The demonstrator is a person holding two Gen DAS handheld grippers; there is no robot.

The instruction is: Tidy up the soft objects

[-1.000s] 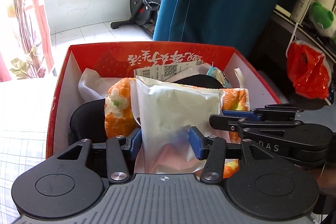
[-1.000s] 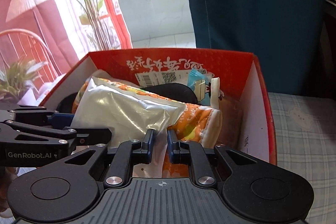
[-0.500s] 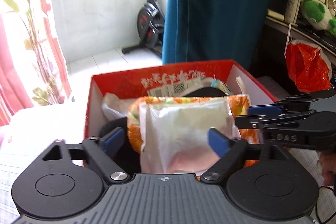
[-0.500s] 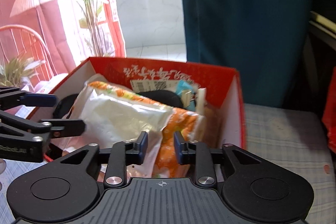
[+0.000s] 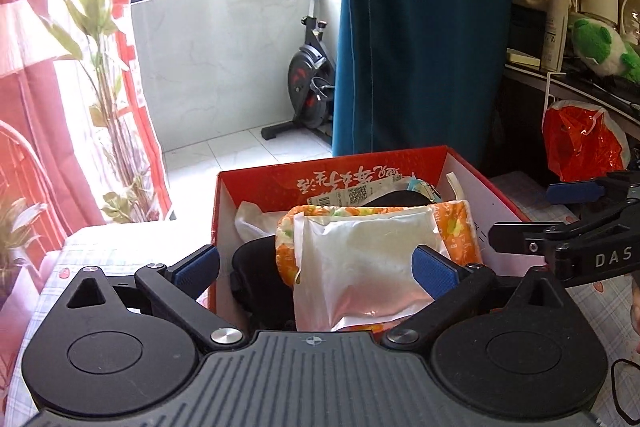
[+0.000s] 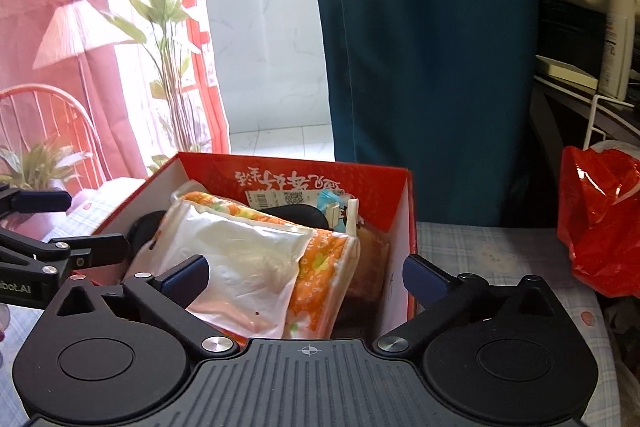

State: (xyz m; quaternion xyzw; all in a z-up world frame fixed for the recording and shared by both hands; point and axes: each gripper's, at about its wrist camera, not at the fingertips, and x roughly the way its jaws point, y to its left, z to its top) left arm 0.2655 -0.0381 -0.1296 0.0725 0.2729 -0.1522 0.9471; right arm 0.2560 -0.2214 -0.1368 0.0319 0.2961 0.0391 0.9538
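With both sets of jaws opening, left gripper (image 5: 316, 263) and right gripper (image 6: 306, 277) holding nothing: white pouch (image 5: 362, 267) atop orange pack (image 6: 320, 267), tilted in red box (image 6: 400, 187). Risk: sliding askew, being unsupported.

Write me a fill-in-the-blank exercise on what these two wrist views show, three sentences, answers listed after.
1. The white plastic packet lies on top of an orange floral cushion inside a ____ cardboard box.
2. Behind the box, by the teal curtain, stands an exercise ____.
3. The jaws of the left gripper and the right gripper are opening, and their pads press on ____.

Missing words: red; bike; nothing
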